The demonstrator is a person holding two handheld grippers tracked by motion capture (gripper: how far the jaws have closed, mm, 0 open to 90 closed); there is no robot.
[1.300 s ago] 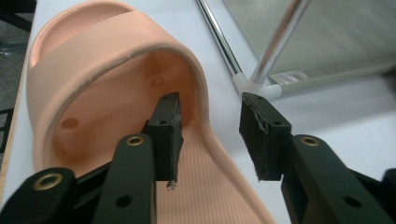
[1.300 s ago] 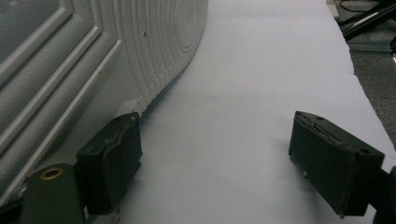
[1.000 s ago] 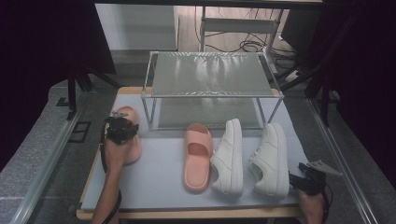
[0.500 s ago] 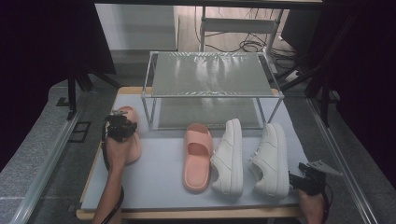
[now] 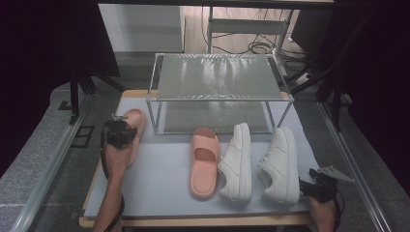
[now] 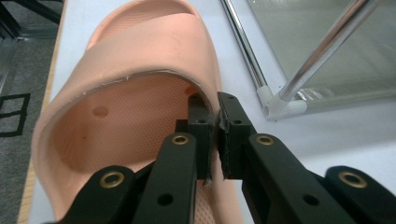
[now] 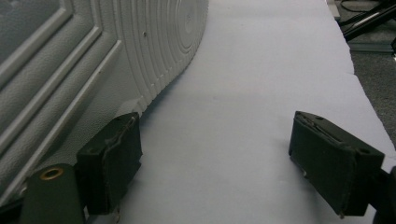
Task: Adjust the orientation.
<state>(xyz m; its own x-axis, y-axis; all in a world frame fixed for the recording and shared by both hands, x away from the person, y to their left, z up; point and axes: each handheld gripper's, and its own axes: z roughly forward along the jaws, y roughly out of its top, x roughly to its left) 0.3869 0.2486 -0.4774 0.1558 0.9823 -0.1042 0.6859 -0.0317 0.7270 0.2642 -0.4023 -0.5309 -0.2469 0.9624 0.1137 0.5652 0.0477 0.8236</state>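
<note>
One slipper, left of high view: my left gripper has just been closing, now pinches its side wall; lift can follow. Right gripper spread beside white sneaker, lower right.

Claw agape — white sneaker alongside

A matt, rubbery foam is seen in the pink slipper, its footbed finely dimpled just ahead of the closed jaws, which are pressed on its side wall. Pebbled white leather and a ribbed rubber sole are shown by the sneaker beside the left jaw. Shiny metal tubing and white plastic corners are seen on the rack to the right.
</note>
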